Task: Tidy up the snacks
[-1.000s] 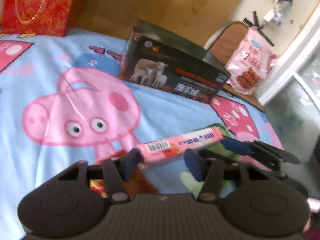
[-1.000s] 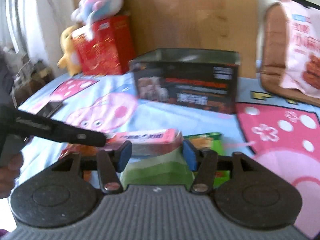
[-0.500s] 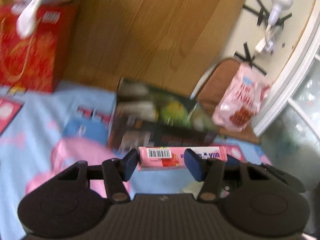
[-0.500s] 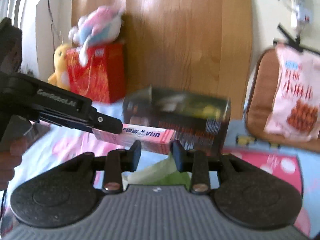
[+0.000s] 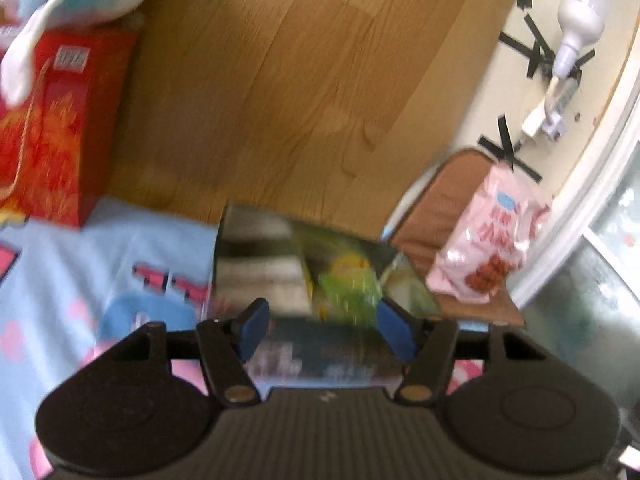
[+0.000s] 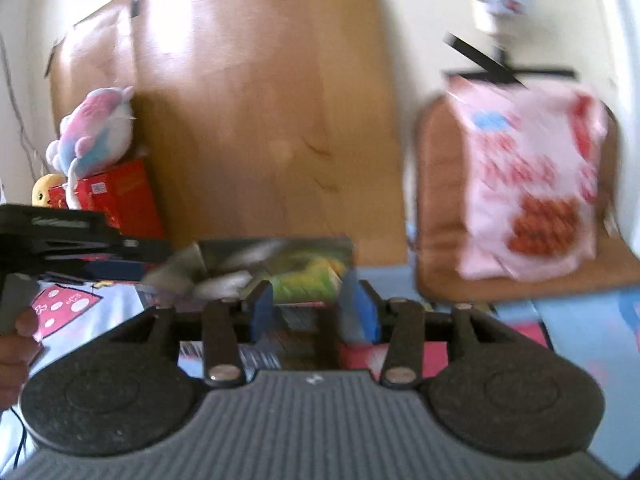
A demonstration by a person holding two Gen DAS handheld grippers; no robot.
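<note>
A dark open-topped box (image 5: pixel 304 280) is seen just beyond both claws, resting on a cartoon-print sheet (image 5: pixel 100 264). Green and pale snack packets (image 5: pixel 348 284) lie blurred inside it. The packets are judged light, soft and crinkly, likely slippery; they would best be pinched gently across a flat edge. The box looks like stiff card and is judged best held by its rim. The left gripper (image 5: pixel 320 326) is empty, its jaws opening to a middling gap. The right gripper (image 6: pixel 310 308) is also opening, with nothing between its pads. A pink snack bag (image 6: pixel 528 192) rests on a brown cushion (image 6: pixel 432 208) to the upper right.
</note>
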